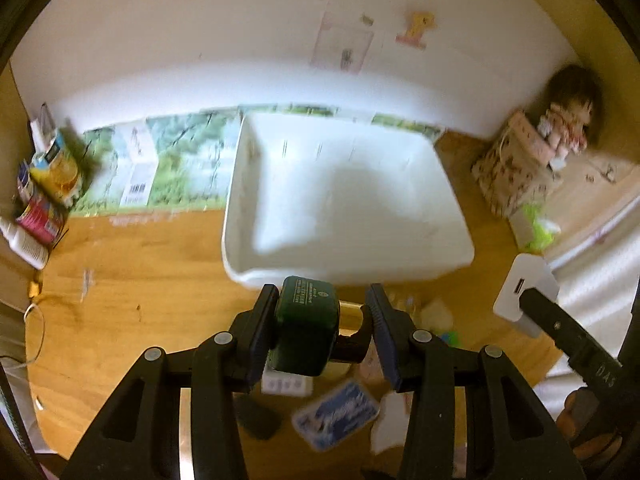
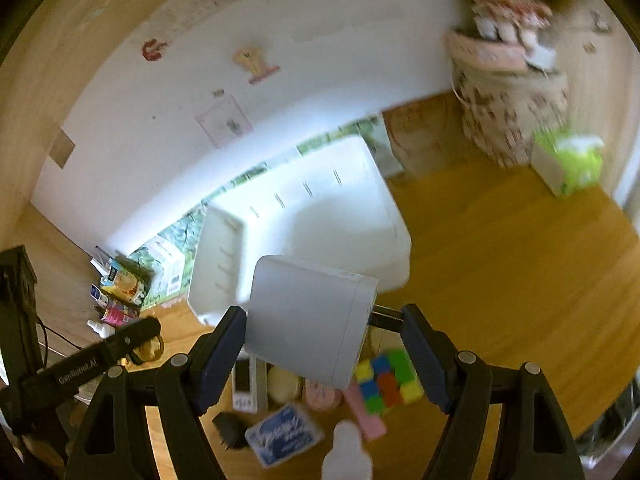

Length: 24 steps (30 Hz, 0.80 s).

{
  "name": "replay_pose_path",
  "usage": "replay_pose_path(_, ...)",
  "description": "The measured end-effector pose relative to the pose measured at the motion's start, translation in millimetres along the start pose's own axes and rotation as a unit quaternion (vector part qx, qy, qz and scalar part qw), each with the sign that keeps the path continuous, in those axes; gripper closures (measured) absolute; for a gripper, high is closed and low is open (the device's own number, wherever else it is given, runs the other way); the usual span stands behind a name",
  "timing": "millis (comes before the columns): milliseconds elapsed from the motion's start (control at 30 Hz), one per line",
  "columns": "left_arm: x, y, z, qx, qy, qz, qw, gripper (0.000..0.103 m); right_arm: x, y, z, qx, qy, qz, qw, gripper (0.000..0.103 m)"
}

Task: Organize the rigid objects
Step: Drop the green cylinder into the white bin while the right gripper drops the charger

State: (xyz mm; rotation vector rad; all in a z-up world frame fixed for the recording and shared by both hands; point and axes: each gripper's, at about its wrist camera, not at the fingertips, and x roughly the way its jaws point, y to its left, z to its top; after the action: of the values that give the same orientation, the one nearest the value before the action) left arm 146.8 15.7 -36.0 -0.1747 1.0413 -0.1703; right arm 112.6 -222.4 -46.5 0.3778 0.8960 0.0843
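My left gripper is shut on a dark green bottle with a gold cap, held sideways above the wooden table. My right gripper is shut on a white charger block, with its metal prong against the right finger. In the left wrist view that block shows a USB port at the right edge. An empty white plastic bin stands just beyond both grippers. Both views are blurred.
Below the grippers lie loose items: a blue tin, a colour cube, a pink piece, a black plug and a white bottle. Cartons crowd the far left. A patterned bag and a green tissue box stand at the right.
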Motion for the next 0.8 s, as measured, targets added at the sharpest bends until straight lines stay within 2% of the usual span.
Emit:
replay_pose_path(100,4,-2,9,-0.006,-0.028,-0.008,0.9996,0.054,9,-4,14,-0.029,-0.020,0.010,0.999,0.024)
replay_pose_path(300,20,-10,25,-0.004,-0.081,0.021,0.9965,0.054,36,-16,32,-0.062,-0.036,0.043,0.996,0.024)
replay_pose_path(500,43,-18,38,-0.007,-0.131,0.028,0.9910,0.054,64,-20,41,-0.111,-0.053,0.071,0.990,0.026)
replay_pose_path(567,52,-19,45,-0.009,-0.144,0.029,0.9891,0.054,71,-21,46,-0.122,-0.076,0.073,0.987,0.070)
replay_pose_path(733,71,-21,59,-0.011,-0.162,0.051,0.9854,0.056,99,-21,62,-0.142,-0.077,0.092,0.983,0.072)
replay_pose_path(800,77,-21,63,-0.016,-0.158,0.051,0.9860,0.056,106,-19,65,-0.150,-0.073,0.099,0.981,0.072)
